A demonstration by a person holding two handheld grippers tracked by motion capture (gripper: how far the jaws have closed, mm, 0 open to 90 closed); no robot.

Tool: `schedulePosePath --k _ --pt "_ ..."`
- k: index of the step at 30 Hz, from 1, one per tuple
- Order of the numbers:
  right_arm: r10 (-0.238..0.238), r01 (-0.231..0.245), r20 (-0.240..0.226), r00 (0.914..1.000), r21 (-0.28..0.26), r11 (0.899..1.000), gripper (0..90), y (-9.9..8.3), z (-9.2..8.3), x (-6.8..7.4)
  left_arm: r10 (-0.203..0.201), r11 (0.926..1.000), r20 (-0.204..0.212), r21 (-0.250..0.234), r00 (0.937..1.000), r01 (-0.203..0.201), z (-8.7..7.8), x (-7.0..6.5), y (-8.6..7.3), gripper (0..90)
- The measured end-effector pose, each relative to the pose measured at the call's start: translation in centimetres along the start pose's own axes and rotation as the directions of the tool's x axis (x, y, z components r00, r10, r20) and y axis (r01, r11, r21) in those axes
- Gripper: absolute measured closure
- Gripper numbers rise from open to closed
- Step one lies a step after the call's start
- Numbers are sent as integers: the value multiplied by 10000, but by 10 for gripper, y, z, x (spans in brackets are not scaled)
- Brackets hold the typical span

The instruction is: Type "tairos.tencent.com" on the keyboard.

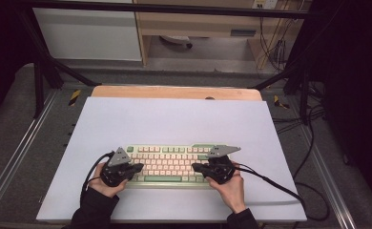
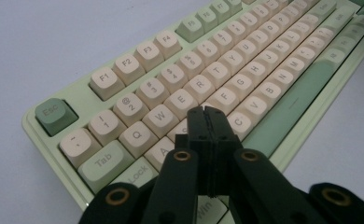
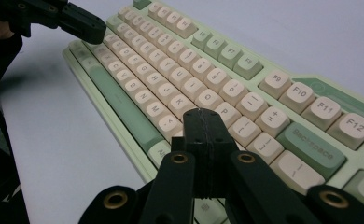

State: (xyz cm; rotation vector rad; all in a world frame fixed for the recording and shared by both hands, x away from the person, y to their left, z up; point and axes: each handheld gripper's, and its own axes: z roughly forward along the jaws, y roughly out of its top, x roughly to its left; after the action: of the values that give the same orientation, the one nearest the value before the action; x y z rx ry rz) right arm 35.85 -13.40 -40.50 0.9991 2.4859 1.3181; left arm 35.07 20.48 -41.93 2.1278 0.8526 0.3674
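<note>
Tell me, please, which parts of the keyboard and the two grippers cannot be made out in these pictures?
- Left gripper view: the left gripper, jaws shut, covers keys near S and D on the keyboard; whether its tip touches a key is unclear.
- Right gripper view: the right gripper covers keys near the space bar's end.
- High view: key legends are too small; hands and grippers cover both keyboard ends.
</note>
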Motion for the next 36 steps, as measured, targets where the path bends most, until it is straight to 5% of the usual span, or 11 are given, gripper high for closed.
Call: schedulePosePath --k 19,36 --pt "-48 37 347 9994 329 9995 900 23 39 5 -206 9998 -15 -28 9998 206 -6 7 -8 897" --pt "34 -65 542 9985 586 9983 900 19 58 -1 -222 9998 -16 -14 9998 222 -6 8 -10 897"
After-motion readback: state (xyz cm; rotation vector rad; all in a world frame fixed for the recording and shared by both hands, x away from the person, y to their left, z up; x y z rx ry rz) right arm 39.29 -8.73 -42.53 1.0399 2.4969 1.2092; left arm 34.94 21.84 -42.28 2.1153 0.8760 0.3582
